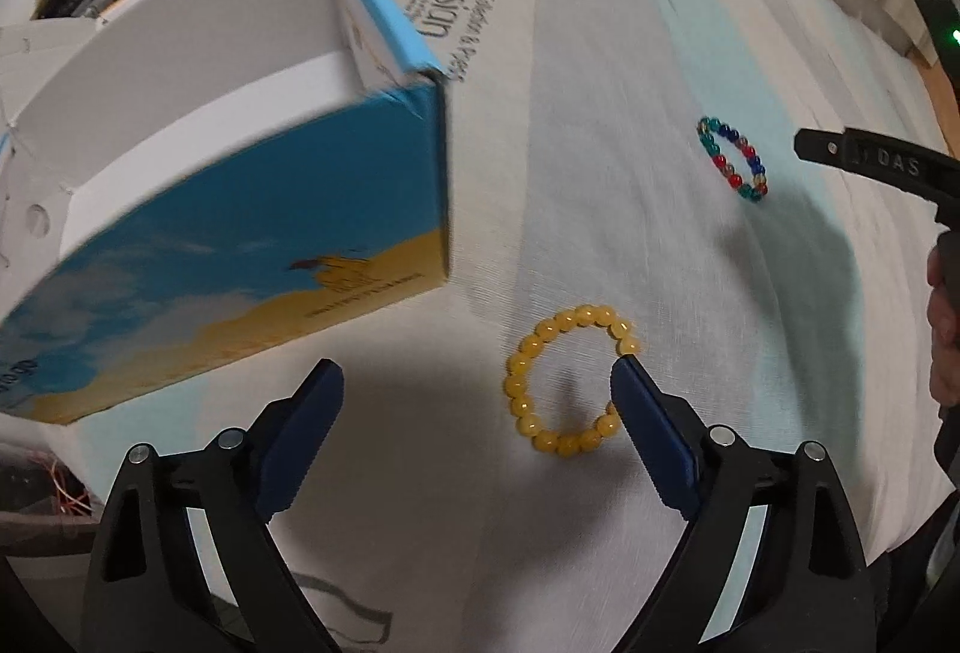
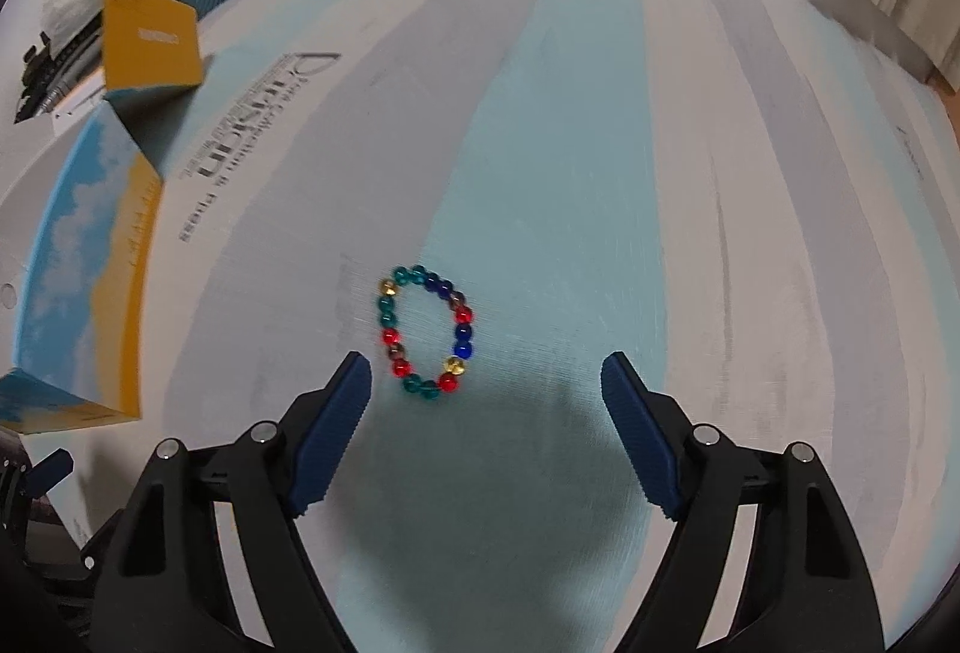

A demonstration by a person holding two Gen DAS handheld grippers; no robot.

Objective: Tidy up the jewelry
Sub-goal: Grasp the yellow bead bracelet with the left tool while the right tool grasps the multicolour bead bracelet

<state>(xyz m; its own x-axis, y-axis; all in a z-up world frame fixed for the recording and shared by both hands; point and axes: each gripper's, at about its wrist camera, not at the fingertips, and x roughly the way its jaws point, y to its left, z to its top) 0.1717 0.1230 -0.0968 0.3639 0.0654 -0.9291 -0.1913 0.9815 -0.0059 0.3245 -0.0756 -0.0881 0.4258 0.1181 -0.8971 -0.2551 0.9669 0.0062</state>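
1. Down on a pale white-and-blue striped cloth [image 2: 540, 125] printed with grey lettering, spread over what looks like a bed rather than a bench.
2. Left gripper [image 1: 477, 380] spread wide, gripping nothing; right-hand finger [image 1: 651, 437] overlapping the rim of the yellow bead bracelet [image 1: 567, 380], contact impossible to tell.
3. Yellow bead bracelet lying flat on the cloth, mostly between the two left fingers, to the right of the open blue-and-yellow cardboard box [image 1: 228, 245] and near its front corner.
4. Right gripper [image 2: 486, 374] likewise spread wide and empty, hovering just short of the multicoloured bead bracelet [image 2: 427, 332].
5. Multicoloured bead bracelet, with teal, blue, red and gold beads, flat on the cloth, well to the right of the box and apart from the yellow one, nearer the left finger [image 2: 333, 425] of the right gripper.
6. Box open at the top, white inside, one flap raised.
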